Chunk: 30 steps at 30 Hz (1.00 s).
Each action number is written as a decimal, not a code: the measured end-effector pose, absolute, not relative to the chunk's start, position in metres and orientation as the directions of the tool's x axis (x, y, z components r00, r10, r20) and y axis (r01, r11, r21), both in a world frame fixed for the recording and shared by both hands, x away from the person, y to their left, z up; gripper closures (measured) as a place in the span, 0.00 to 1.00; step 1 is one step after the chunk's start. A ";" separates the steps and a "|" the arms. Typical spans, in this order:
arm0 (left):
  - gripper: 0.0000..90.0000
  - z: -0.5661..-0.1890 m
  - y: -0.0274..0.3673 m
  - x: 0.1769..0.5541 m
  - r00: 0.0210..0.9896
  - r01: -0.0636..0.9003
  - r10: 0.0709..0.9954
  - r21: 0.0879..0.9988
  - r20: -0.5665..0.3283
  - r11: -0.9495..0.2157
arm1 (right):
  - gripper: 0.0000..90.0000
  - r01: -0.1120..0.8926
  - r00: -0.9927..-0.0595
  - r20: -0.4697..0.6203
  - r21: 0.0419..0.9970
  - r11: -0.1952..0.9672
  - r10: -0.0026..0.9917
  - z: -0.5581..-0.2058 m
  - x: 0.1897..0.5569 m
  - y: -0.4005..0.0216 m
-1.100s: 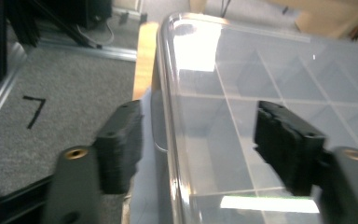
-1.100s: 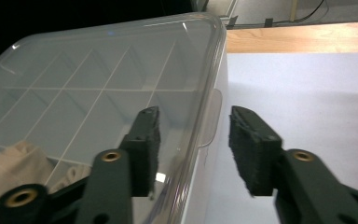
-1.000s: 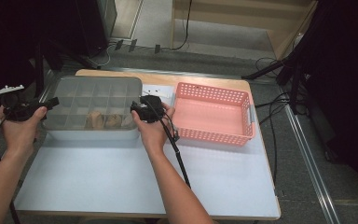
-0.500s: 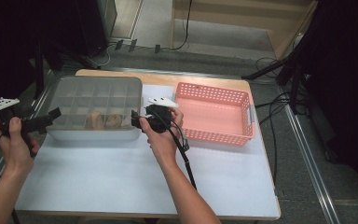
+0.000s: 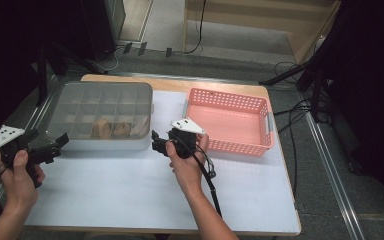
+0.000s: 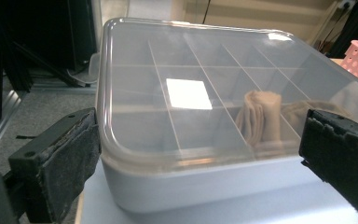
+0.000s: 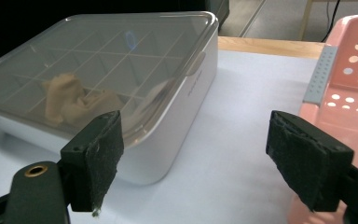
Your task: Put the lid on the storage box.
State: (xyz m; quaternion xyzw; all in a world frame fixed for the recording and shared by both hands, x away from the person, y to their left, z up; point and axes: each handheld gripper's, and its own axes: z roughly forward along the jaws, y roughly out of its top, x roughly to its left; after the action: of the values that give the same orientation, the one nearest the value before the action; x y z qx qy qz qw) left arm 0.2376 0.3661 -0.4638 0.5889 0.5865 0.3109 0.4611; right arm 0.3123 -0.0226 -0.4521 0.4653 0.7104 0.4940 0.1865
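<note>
A grey compartment box (image 5: pixel 100 112) with a clear lid sits at the back left of the table, with tan rolled cloth pieces (image 5: pixel 111 129) in its front cells. My left gripper (image 5: pixel 60 142) hovers off the box's front left corner, apart from it. Its jaws have just been opening and stand wide, and they hold nothing. In the left gripper view the left gripper (image 6: pixel 205 156) faces the box (image 6: pixel 191 93). My right gripper (image 5: pixel 155 141) hangs just off the box's front right corner. Its jaws have also just been opening, with nothing between them. The right gripper (image 7: pixel 200 156) frames bare table beside the box (image 7: pixel 98 79).
A pink perforated basket (image 5: pixel 235 146) stands to the right of the box, close behind my right hand; its rim (image 7: pixel 335 70) also shows in the right gripper view. A white sheet (image 5: pixel 130 190) covers the table. Cables and dark stands lie on the floor around the table.
Both grippers have drawn away from the box's sides, the left toward the table's left edge, the right toward the basket. Both jaw pairs have opened wider. The box stays put.
</note>
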 end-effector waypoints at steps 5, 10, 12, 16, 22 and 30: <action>0.00 -0.477 0.358 0.223 0.119 0.388 0.981 0.917 -0.153 0.096 | 0.21 0.455 -0.512 0.175 0.886 0.092 0.841 -0.460 0.300 -0.030; 0.00 -0.493 0.351 0.207 0.123 0.367 0.983 0.926 -0.138 0.084 | 0.21 0.441 -0.509 0.169 0.893 0.087 0.844 -0.465 0.291 -0.038; 0.00 -0.499 0.350 0.202 0.124 0.370 0.982 0.925 -0.141 0.086 | 0.21 0.437 -0.507 0.167 0.896 0.085 0.845 -0.466 0.288 -0.042; 0.00 -0.511 0.350 0.196 0.097 0.383 0.985 0.919 -0.141 0.094 | 0.21 0.436 -0.505 0.172 0.897 0.078 0.846 -0.469 0.283 -0.048; 0.00 -0.524 0.348 0.193 0.078 0.389 0.990 0.918 -0.121 0.081 | 0.20 0.447 -0.525 0.187 0.891 0.082 0.830 -0.478 0.273 -0.058; 0.00 -0.529 0.347 0.192 0.080 0.370 0.990 0.925 -0.119 0.081 | 0.20 0.429 -0.528 0.187 0.900 0.070 0.829 -0.487 0.261 -0.081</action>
State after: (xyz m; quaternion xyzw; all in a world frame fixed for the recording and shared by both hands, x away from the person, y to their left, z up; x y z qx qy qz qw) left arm 0.1916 0.3472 -0.5293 0.5829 0.5834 0.3459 0.4475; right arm 0.2614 -0.0805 -0.4866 0.4458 0.7055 0.5158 0.1936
